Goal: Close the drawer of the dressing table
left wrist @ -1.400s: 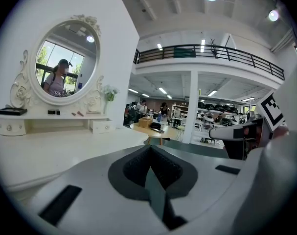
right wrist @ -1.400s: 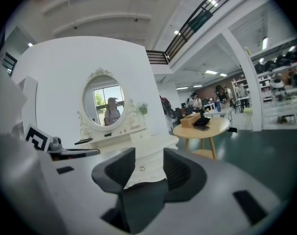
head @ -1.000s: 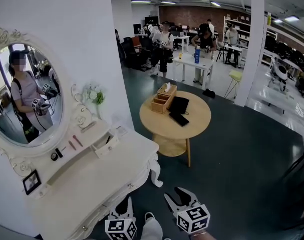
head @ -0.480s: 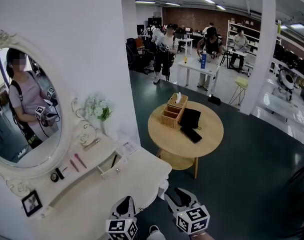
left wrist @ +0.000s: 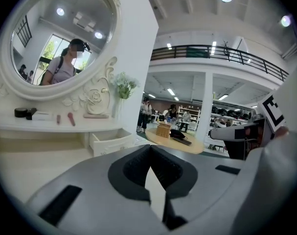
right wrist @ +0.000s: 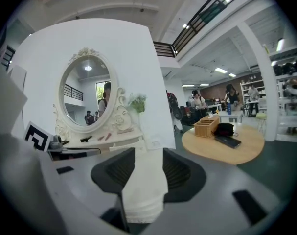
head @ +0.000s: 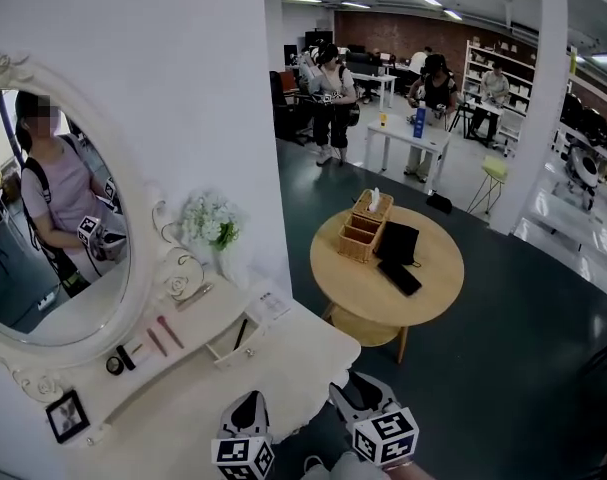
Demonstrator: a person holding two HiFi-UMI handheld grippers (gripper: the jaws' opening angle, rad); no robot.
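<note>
The white dressing table fills the lower left of the head view. Its small drawer under the mirror shelf stands pulled out; the same drawer shows in the left gripper view beyond the jaws. My left gripper hovers over the table's front edge, jaws shut and empty, a short way from the drawer. In its own view the left gripper has its tips together. My right gripper hangs open just off the table's right corner. The right gripper frames the white tabletop between its jaws.
An oval mirror reflects a person. Cosmetics lie on the shelf, with white flowers at its right end and a small picture frame at left. A round wooden table with an organiser stands to the right; people stand far behind.
The head view has shifted, so the dressing table and round table sit further right and nearer. Both grippers keep their place at the frame's bottom. The drawer stays pulled out.
</note>
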